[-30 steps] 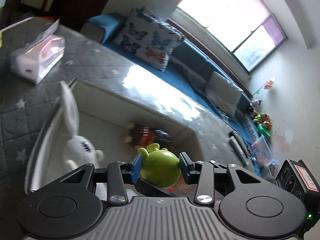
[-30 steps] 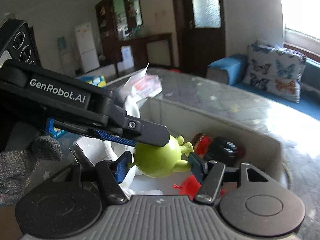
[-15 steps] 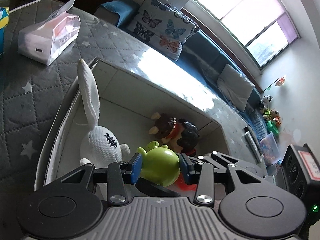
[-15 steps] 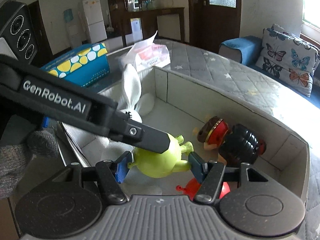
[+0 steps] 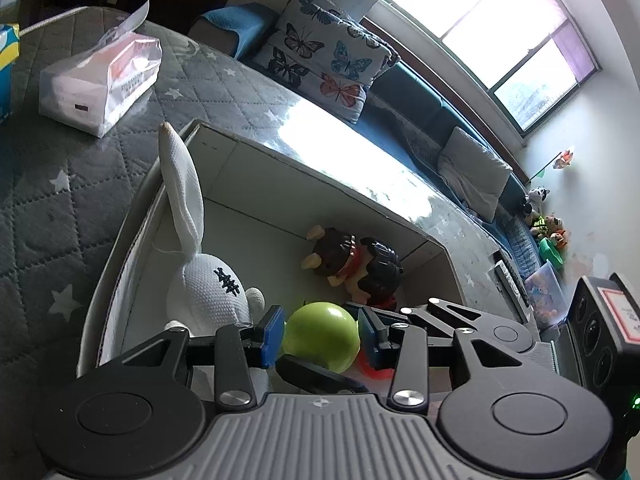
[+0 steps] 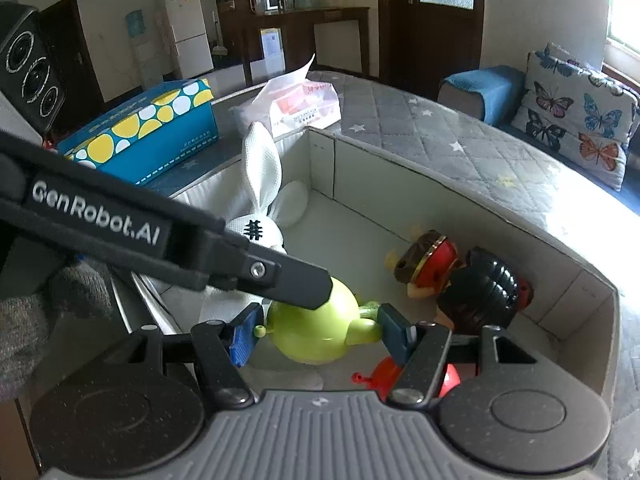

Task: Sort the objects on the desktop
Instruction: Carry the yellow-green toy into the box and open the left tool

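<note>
Three toys crowd the box [image 6: 440,184] around the green toy [image 6: 316,328].

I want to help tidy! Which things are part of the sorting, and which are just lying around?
Sorting: green toy, in the left hand-held gripper; box; bunny; brown toy; red toy.
Lying around: tissue pack; blue carton; pillow.
</note>
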{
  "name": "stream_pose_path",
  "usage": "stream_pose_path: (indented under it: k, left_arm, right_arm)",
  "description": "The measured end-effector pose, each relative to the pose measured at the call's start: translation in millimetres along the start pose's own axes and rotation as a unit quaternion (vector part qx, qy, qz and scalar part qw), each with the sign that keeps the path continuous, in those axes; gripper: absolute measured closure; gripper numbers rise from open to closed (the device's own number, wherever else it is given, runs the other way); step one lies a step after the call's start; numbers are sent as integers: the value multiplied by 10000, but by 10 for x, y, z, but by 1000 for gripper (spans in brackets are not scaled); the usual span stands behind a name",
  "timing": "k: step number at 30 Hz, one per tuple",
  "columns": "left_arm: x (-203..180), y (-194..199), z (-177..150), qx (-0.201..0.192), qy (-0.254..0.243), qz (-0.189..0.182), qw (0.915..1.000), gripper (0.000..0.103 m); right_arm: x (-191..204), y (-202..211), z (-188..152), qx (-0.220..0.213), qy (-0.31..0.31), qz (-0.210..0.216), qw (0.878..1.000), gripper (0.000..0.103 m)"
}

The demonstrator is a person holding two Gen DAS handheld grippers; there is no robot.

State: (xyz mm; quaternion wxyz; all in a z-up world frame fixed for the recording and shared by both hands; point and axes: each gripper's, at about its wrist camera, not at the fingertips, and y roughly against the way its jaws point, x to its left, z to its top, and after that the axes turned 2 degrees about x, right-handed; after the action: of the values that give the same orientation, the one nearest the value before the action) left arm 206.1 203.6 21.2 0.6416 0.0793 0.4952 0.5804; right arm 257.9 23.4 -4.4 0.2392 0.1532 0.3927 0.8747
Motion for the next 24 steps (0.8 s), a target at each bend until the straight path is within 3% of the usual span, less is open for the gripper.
stream_pose_path:
  k: [7, 14, 24]
  left_arm:
    - [-154, 190, -37, -202, -318, 73, 9993, 60]
    - [-354, 456, -146, -435, -702, 151, 9965, 60]
    - [-520, 750, -574, -620, -1103, 326, 9914, 60]
  right_arm:
    - [11, 246, -29, -356, -136, -54, 9993, 31]
    - [115, 592, -136, -755, -195, -175, 9968, 17]
    - [222, 1026, -522, -1074, -594, -406, 9916, 0]
